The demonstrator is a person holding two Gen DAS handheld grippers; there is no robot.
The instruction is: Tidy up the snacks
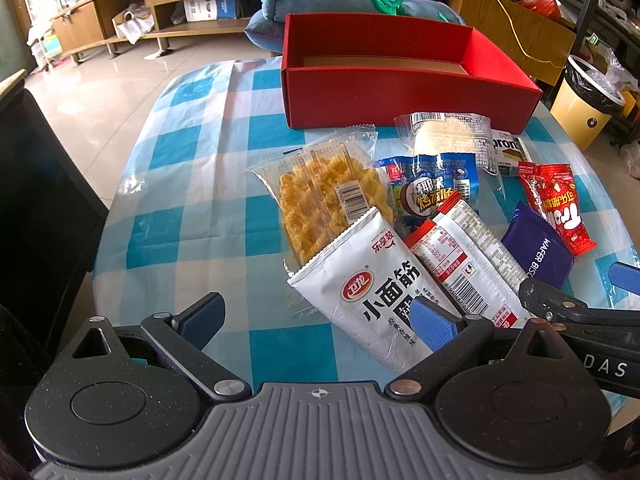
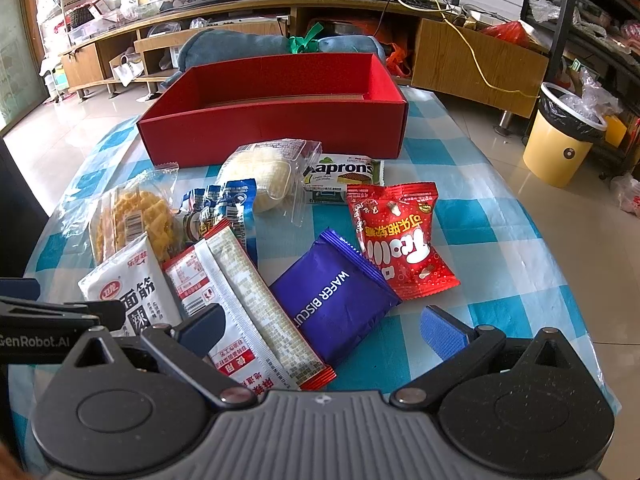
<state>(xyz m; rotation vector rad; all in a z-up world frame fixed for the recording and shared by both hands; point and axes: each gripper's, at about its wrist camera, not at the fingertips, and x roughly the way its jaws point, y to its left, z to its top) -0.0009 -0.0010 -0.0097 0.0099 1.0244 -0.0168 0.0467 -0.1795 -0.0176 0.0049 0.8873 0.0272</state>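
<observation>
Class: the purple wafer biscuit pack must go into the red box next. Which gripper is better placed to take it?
Right. The open right gripper frames the purple wafer biscuit pack; the left gripper sits over the white pack. The red box lies ahead.

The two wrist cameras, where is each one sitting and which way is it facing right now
Left wrist: rides the left gripper, low at the table's near edge, facing the white snack packet and the red box; own open fingers show, right gripper enters from the right.
Right wrist: rides the right gripper, beside it, facing the purple wafer packet; own open fingers show, left gripper's finger at the left edge.
Shared: the snack pile, box and checked tablecloth.
</observation>
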